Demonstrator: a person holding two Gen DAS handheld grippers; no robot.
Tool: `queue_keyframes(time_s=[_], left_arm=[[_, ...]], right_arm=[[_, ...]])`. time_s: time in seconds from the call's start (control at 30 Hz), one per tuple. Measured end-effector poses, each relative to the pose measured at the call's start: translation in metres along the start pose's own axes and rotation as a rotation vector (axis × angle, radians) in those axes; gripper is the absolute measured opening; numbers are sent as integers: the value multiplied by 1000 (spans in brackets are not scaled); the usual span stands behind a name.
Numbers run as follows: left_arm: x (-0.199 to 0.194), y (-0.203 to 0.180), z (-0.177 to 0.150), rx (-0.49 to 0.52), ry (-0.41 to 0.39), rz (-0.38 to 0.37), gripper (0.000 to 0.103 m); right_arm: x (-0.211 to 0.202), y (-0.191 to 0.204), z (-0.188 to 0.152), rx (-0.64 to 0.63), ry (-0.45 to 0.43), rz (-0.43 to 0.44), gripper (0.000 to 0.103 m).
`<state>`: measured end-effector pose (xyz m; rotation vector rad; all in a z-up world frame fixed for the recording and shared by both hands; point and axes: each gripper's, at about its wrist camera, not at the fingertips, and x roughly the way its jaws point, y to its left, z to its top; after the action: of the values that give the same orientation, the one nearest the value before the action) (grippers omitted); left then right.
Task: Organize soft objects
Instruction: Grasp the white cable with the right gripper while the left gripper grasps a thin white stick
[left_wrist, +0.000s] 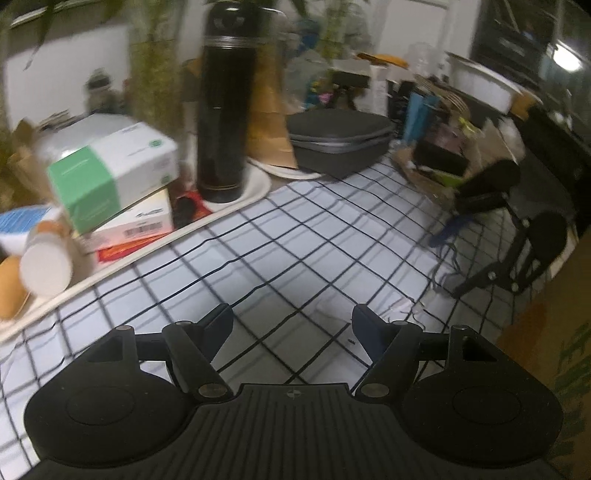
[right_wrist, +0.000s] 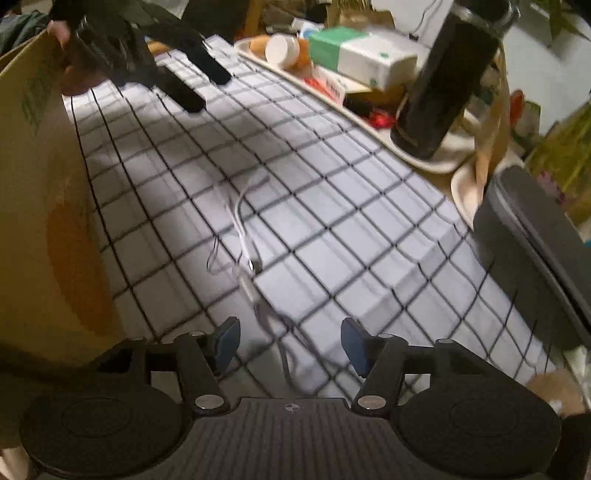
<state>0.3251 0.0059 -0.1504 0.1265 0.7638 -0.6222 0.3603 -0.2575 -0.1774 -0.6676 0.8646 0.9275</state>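
Observation:
A thin white cable (right_wrist: 245, 258) lies loosely on the white checked tablecloth (right_wrist: 332, 206), just ahead of my right gripper (right_wrist: 290, 345), which is open and empty. My left gripper (left_wrist: 291, 325) is open and empty above the cloth (left_wrist: 280, 236). The cable also shows in the left wrist view (left_wrist: 443, 266) at the right, by the right gripper (left_wrist: 491, 221). The left gripper shows in the right wrist view (right_wrist: 207, 88) at the top left, fingers apart.
A cardboard box (right_wrist: 40, 206) stands left of the right gripper. A cream tray (left_wrist: 122, 258) holds a green-and-white box (left_wrist: 110, 170), a black flask (left_wrist: 225, 110) and a paper cup (left_wrist: 44, 266). A grey zip case (left_wrist: 340, 144) lies behind.

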Motion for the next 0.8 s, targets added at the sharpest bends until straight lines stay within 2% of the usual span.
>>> queue_keyframes(time_s=[0.17,0.23,0.27,0.37,0.4,0.5,0.67,0.73,0.8], left_arm=[[18,-10,-2,109,17,-68,70],[25,-12,-3,140,23,-89,70],[29,-14,-3,156,22,-106,70],[37,-20,-2,204,16,-133,70],[40,-21,-2,220,13,-144,70],[47,-27,-1,269,3,-168,70],[64,-39,-3,335,13,-211,70],[69,-44,-5,367,19,-227,65],[76,-47,-7,393,40,-232,55]], right_arm=[[13,-4,6,-2,3,36,61],[19,-4,6,5,20,42,53],[21,-5,5,7,29,47,45],[23,-8,3,39,35,96,12],[23,-7,2,38,41,102,7],[18,-2,-2,-4,69,110,7],[8,-9,-9,21,76,88,7],[6,-14,-11,39,71,81,7],[5,-14,-13,45,70,78,7]])
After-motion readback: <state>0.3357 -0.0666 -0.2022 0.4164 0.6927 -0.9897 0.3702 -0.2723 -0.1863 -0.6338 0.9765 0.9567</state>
